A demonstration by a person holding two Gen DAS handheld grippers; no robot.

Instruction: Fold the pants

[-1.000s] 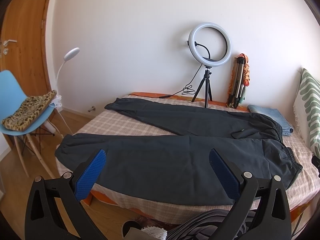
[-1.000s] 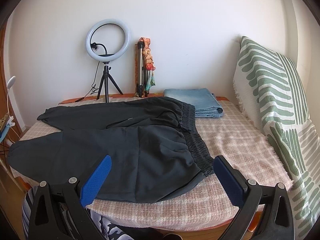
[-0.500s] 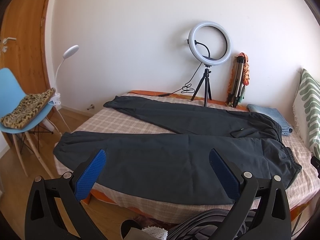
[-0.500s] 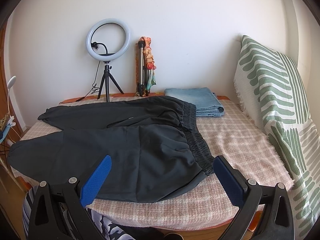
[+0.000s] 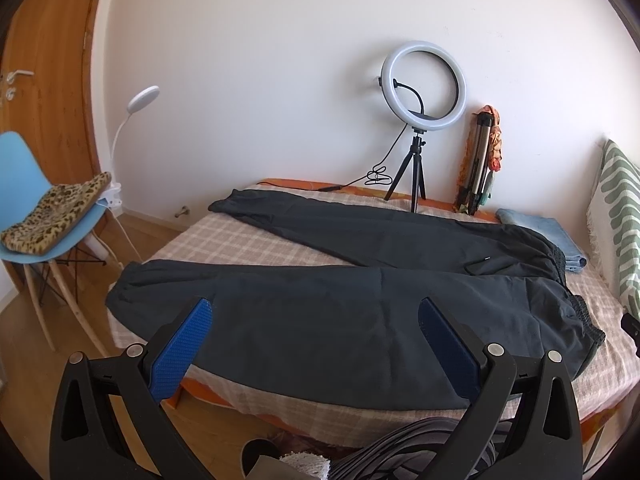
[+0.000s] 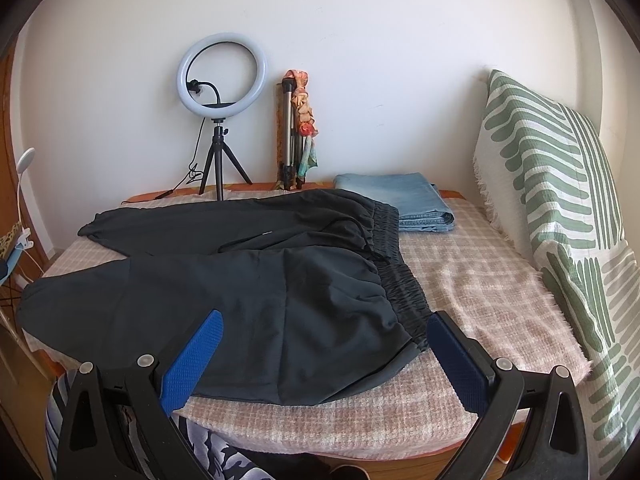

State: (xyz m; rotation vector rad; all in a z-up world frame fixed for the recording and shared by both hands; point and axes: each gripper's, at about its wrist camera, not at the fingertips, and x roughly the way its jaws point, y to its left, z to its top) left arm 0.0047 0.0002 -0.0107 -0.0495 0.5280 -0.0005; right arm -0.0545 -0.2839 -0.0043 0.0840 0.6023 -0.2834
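Observation:
Dark grey pants (image 5: pixel 340 300) lie spread flat on the checked bed cover (image 5: pixel 224 240), legs apart in a V pointing left, elastic waistband at the right. They also show in the right wrist view (image 6: pixel 248 300), with the waistband (image 6: pixel 400 284) near the bed's front right. My left gripper (image 5: pixel 316 344) is open and empty, held in front of the near leg. My right gripper (image 6: pixel 324 356) is open and empty, held before the near waist corner. Neither touches the cloth.
Folded blue jeans (image 6: pixel 400 200) lie at the back of the bed. A ring light on a tripod (image 6: pixel 220 112) and a folded tripod (image 6: pixel 294 136) stand by the wall. A green-striped pillow (image 6: pixel 560 216) leans at right. A blue chair (image 5: pixel 36 208) stands left of the bed.
Both grippers have drifted slightly toward the bed; the pants have not moved and both grippers stay open.

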